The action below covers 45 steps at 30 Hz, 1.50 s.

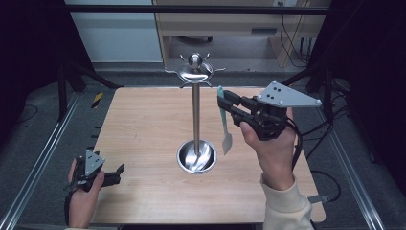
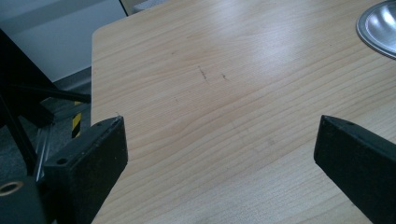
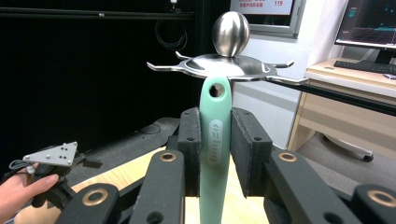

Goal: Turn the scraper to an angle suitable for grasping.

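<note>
High view takes in the wooden table [image 1: 143, 143] first, then the steel utensil stand [image 1: 196, 120] upright near its middle, a round dished base below and a ring of hook arms under a ball knob on top. To the right of the pole, the right claw [image 1: 225, 103] is clamped on the mint-green handle of a small spatula [image 1: 223, 125], which hangs blade down above the table, clear of the base. At the near left edge the left claw [image 1: 117, 171] rests low, jaws wide apart with nothing between them; the left gripper view has bare wood between them.

Right gripper view looks along the spatula handle [image 3: 215, 140], pinched between both pads, its hanging hole [image 3: 215, 90] just below the hook ring [image 3: 224, 67].

The spatula looks light, with a stiff, smooth plastic handle that could twist in the pads. Holding mid-handle, as now, seems right: it leaves the hole free for a hook arm.
</note>
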Tool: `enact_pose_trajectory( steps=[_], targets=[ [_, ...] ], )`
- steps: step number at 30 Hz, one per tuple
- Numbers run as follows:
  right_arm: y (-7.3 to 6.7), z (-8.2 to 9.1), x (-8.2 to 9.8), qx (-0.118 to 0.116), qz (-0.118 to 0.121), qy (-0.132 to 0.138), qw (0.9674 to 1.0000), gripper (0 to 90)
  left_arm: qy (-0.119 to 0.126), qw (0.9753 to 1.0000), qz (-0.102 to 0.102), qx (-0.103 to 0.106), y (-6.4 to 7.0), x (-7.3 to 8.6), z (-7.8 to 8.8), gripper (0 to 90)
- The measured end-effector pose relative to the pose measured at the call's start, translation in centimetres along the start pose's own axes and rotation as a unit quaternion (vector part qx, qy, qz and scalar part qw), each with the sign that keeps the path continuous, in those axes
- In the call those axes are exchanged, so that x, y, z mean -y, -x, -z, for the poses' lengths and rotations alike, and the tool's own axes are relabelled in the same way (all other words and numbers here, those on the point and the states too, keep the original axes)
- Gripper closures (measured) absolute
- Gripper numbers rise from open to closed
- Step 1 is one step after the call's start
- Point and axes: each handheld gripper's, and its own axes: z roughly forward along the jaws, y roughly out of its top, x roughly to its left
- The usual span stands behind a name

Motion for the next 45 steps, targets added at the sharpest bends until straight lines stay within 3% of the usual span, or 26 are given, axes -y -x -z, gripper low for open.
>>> enact_pose_trajectory(
  steps=[10,25,45],
  targets=[
    [-0.3,-0.7,-0.2,0.002,-0.004,0.01,0.9999,74.4,0.0,1.0,-0.001,0.0,0.0,0.0,0.0,2.5],
    [-0.6,-1.2,-0.2,0.02,0.005,-0.001,0.9998,74.4,-0.001,1.0,-0.002,0.001,0.1,0.0,0.0,2.5],
    [-0.5,-1.9,0.0,0.018,0.001,-0.009,0.9998,74.3,-0.004,1.0,-0.003,0.005,0.1,0.0,-0.1,2.5]
  ],
)
